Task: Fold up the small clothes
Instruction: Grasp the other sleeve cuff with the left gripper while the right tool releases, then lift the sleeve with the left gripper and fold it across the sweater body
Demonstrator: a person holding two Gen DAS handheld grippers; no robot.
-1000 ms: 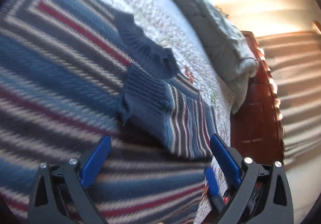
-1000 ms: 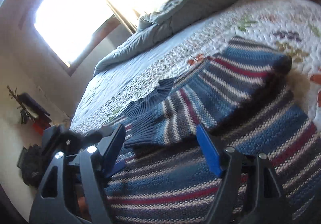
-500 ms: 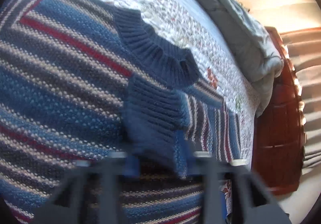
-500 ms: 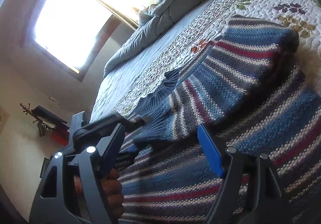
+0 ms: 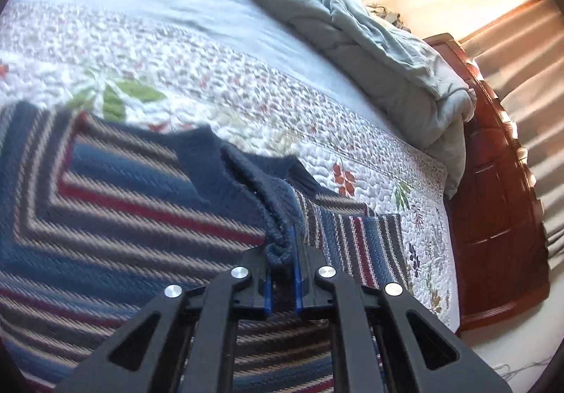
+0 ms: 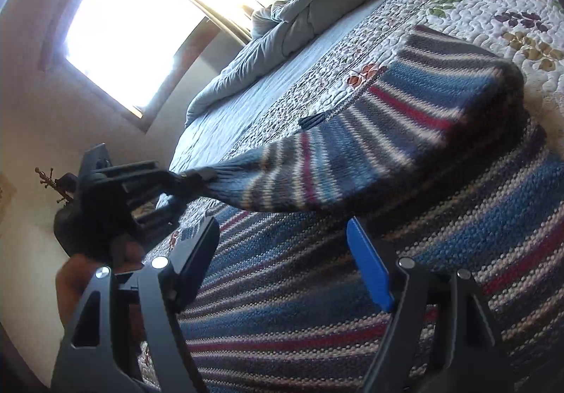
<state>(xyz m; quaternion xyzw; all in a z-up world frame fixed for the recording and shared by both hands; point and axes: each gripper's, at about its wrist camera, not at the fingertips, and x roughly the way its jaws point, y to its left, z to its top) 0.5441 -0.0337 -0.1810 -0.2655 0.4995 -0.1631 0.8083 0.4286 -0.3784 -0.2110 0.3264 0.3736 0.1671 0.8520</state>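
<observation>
Sleeve cuff clamped and lifted off the bed.

The striped sweater (image 5: 134, 216) is spread on a floral quilt (image 5: 246, 86); its cuff (image 5: 282, 245) is pinched in the left gripper (image 5: 282, 283), while the right gripper (image 6: 285, 262) is held wide apart above the knit. A bright window (image 6: 123, 30) is seen beyond.

No text, label, brand, number or sign is readable in either view; nothing written shows on any surface, from twelve o'clock round to six.

Both wrist cameras are looking down close over the striped sweater (image 5: 134, 216) on the quilt (image 5: 246, 93), sharing its sleeve (image 6: 352, 153).
</observation>
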